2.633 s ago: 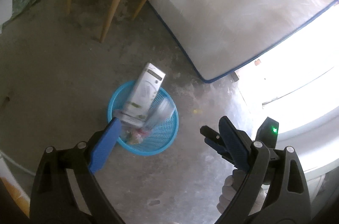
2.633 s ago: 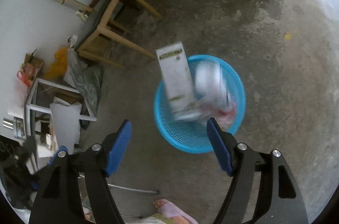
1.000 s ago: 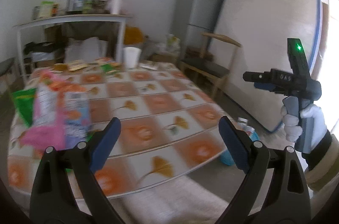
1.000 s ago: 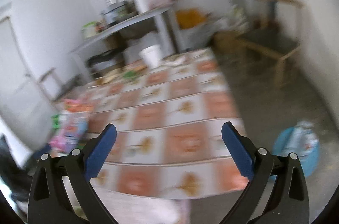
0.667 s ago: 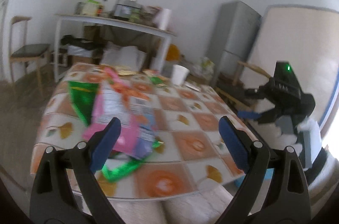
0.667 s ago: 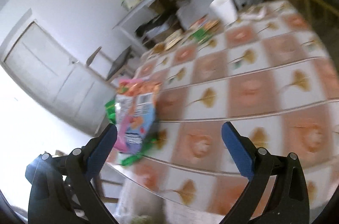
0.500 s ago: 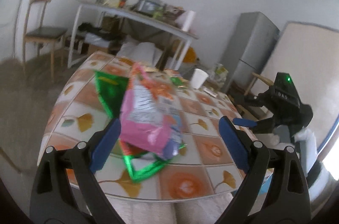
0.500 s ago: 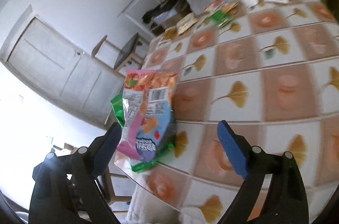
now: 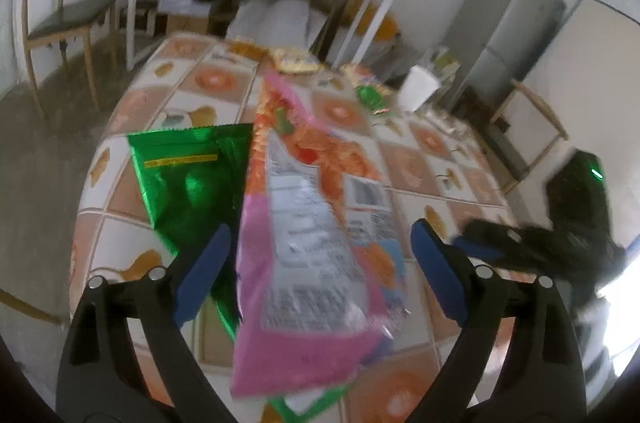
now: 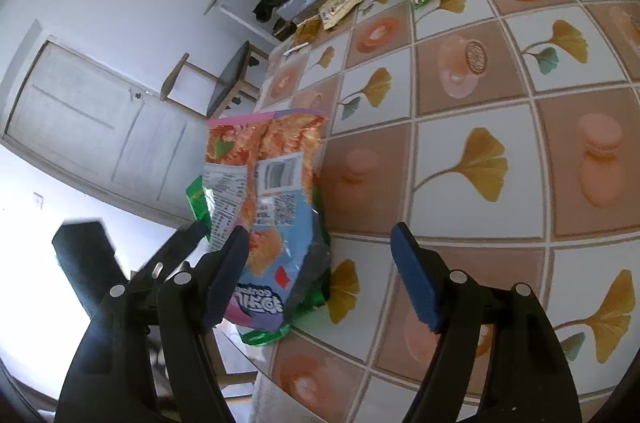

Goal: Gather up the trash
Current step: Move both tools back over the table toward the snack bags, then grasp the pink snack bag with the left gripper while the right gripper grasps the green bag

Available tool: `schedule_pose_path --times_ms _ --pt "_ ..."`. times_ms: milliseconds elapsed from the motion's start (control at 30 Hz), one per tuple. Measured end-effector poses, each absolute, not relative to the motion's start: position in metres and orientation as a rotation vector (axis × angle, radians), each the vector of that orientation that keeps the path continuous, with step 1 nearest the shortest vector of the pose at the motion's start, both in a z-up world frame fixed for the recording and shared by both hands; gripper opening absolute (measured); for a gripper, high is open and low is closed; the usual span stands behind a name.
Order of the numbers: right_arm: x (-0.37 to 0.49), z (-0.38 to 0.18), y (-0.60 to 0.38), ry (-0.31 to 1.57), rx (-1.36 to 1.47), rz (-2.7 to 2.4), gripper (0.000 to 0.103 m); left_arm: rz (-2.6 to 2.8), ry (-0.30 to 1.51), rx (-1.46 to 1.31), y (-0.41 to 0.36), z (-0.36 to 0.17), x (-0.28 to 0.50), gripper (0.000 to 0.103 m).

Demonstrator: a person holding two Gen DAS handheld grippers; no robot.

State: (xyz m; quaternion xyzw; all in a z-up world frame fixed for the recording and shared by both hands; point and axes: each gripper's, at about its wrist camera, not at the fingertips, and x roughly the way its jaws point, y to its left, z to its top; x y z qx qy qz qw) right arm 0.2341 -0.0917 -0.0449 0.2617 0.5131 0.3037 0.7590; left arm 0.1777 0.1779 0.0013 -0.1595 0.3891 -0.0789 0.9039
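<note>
Left wrist view: both grippers have swung from the floor basket to the table [image 9: 132,151] corner.
Left gripper [image 9: 320,275]: jaws spread, just narrowing, around the pink snack bag [image 9: 304,243], not pressing.
Right gripper [image 10: 320,279]: jaws spread, just narrowing, bag edge between them, unpinched.
Meaning: next pickup looks imminent.

Right claw [image 10: 320,273], jaws just closing, stands apart around the pink-orange snack bag [image 10: 268,215]; pads not pressing. Bag lies over a green wrapper [image 10: 316,299] at the tiled counter [image 10: 480,95] edge.
</note>
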Motion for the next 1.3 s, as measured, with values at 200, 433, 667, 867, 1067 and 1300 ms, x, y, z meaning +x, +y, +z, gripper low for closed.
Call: schedule_pose_path --times_ms 200,433,667,867,1067,1300 --pt "0.232 -0.052 -0.108 1.121 0.589 0.641 0.071 -0.127 0.889 -0.354 0.180 -0.019 0.194 0.050" --pt "0.231 -0.050 -0.122 1.109 0.602 0.630 0.069 -0.185 0.778 -0.407 0.180 -0.005 0.174 0.032" --pt "0.231 -0.041 -0.119 1.098 0.611 0.666 0.069 -0.245 0.528 -0.520 0.206 0.041 0.125 0.029" --pt "0.241 -0.044 -0.088 1.168 0.567 0.704 0.069 -0.160 0.423 -0.616 0.250 0.056 0.083 0.029" --pt "0.250 -0.045 -0.044 1.215 0.439 0.736 0.070 -0.008 0.441 -0.667 0.288 0.038 0.053 0.029" --pt "0.256 -0.045 -0.005 1.189 0.237 0.696 0.070 0.052 0.488 -0.721 0.297 0.012 0.041 0.029"
